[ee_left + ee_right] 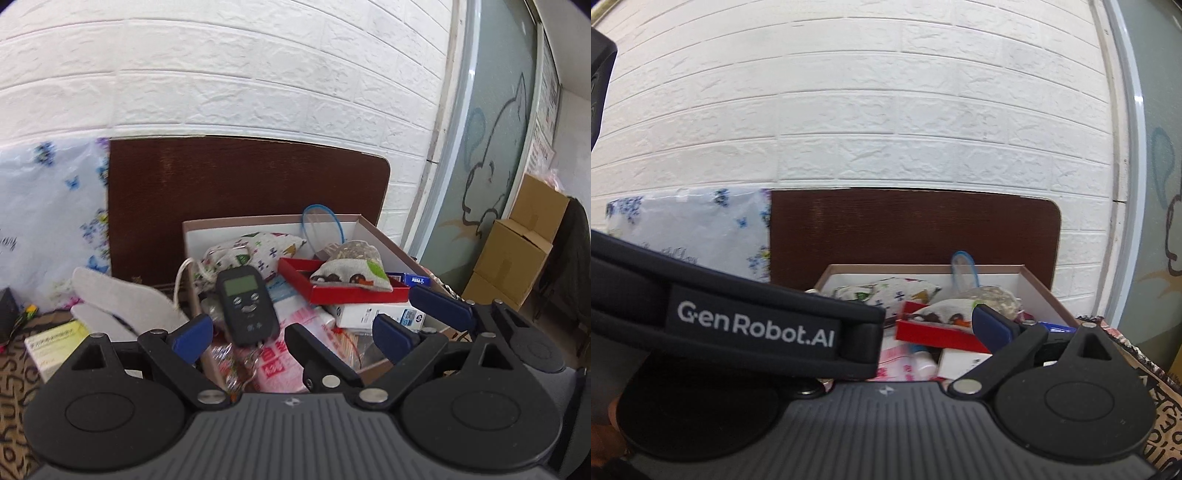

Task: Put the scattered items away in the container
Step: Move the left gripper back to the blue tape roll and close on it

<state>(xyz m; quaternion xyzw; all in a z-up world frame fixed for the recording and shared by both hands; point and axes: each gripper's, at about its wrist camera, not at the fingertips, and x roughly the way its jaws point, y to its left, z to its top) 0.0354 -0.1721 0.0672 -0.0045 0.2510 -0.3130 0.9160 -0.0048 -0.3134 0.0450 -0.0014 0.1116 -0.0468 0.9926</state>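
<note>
A cardboard box (384,236) with white inner walls stands against a dark brown board and is full of items: a black handheld device (246,306), a patterned cloth pouch (255,249), a red tray (343,288) with a small pouch on it, a white box and pink packets. My left gripper (291,332) is open over the box's near edge, holding nothing. The right gripper's finger (439,306) reaches in from the right. In the right wrist view the box (1045,291) lies ahead. The right gripper (923,332) has its left finger hidden behind a black strap, so its state is unclear.
Outside the box on the left lie white insoles (122,306) and a yellow-green medicine box (55,343) on a patterned cloth. A floral plastic bag (48,206) leans on the white brick wall. Cardboard cartons (517,254) are stacked at the right by a glass door.
</note>
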